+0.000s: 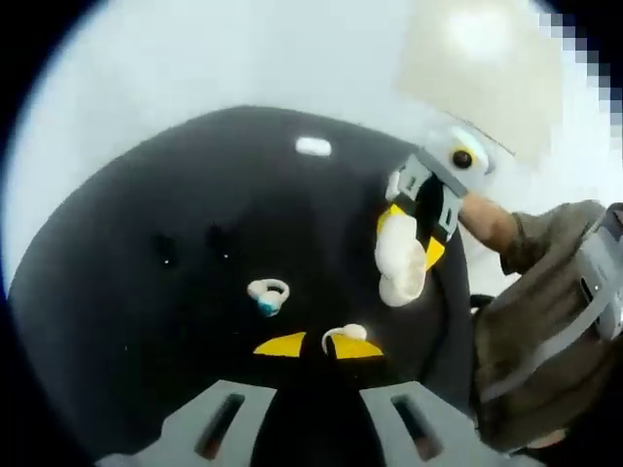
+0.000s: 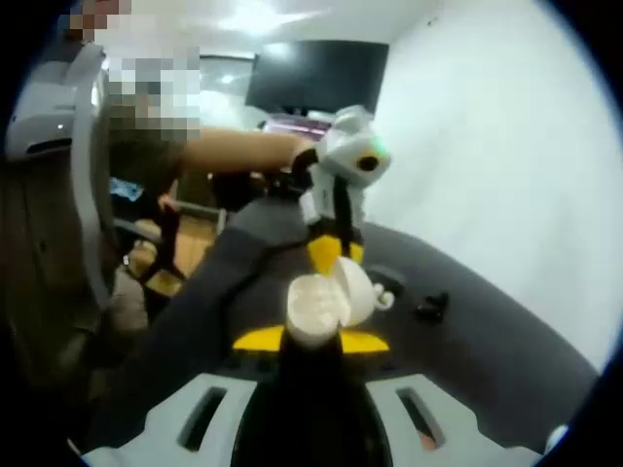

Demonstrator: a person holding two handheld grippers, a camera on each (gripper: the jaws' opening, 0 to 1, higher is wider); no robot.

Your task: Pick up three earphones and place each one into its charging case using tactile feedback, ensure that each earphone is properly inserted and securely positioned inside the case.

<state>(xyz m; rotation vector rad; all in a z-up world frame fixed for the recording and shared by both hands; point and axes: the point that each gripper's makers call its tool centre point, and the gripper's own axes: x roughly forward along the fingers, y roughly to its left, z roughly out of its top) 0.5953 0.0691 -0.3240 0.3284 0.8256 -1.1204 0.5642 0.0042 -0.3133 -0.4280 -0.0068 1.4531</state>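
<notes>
Two grippers, both mine, entered in turn.

Left gripper [image 1: 307, 345]: yellow-tipped jaws set close on a small white earphone with a curved stem [image 1: 346, 336], which sits pinched at the tips just above the round dark grey surface [image 1: 127, 292]. Judged clamped on it.

Right gripper [image 2: 311, 341]: yellow tips closed on the base of a white, glossy, rounded charging case [image 2: 321, 302], lid swung open, pale inner tray facing the camera. The left gripper view shows this gripper from outside, raised over the surface edge with the case hanging white below its yellow tips.

Step in hand, as I judge it: one earphone lifted, case held ready, insertion not yet made. The next move calls for bringing the two tips together, lining the earphone up with its recess in the tray, then pressing until I feel it seat.

Left gripper view, further items: a second white earphone with a blue-green tip and a looped body [image 1: 269, 295] lying loose on the surface near my jaws; a small white oblong object [image 1: 312, 147] at the far edge, too small to identify.

Right gripper view, further items: a small black object [image 2: 431, 307] on the surface beside the case, kind unclear; a dark wall screen [image 2: 316, 73] behind; the open tray itself.
</notes>
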